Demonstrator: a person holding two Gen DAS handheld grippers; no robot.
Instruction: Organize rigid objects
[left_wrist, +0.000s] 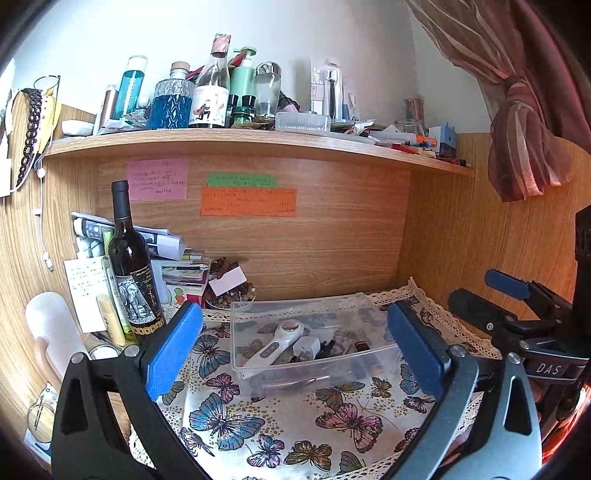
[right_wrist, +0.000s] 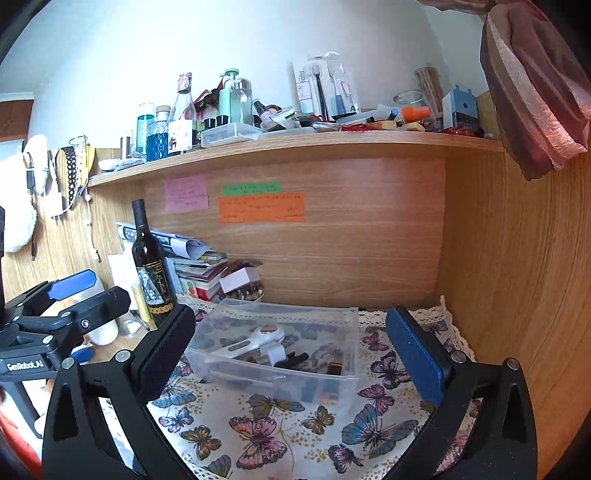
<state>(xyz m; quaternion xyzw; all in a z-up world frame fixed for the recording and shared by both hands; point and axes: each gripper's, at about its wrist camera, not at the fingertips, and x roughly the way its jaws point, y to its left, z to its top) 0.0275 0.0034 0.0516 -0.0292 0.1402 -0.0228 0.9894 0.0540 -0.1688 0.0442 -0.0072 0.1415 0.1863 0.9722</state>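
A clear plastic bin (left_wrist: 255, 373) sits on the butterfly cloth (left_wrist: 280, 424) in the desk nook. Inside lie a white handheld device (left_wrist: 275, 343), a white charger plug (left_wrist: 306, 347) and several small dark items. The bin also shows in the right wrist view (right_wrist: 258, 373), with the white device (right_wrist: 255, 341) in it. My left gripper (left_wrist: 295, 350) is open and empty, hanging just in front of the bin. My right gripper (right_wrist: 291, 354) is open and empty, also in front of the bin. Each gripper shows at the edge of the other's view.
A dark wine bottle (left_wrist: 133, 266) stands left of the bin, by stacked books and papers (left_wrist: 177, 266) and a bowl of beads (left_wrist: 229, 295). A white bottle (left_wrist: 55, 328) lies at far left. The shelf (left_wrist: 258, 138) above is crowded with bottles. A curtain (left_wrist: 524, 122) hangs right.
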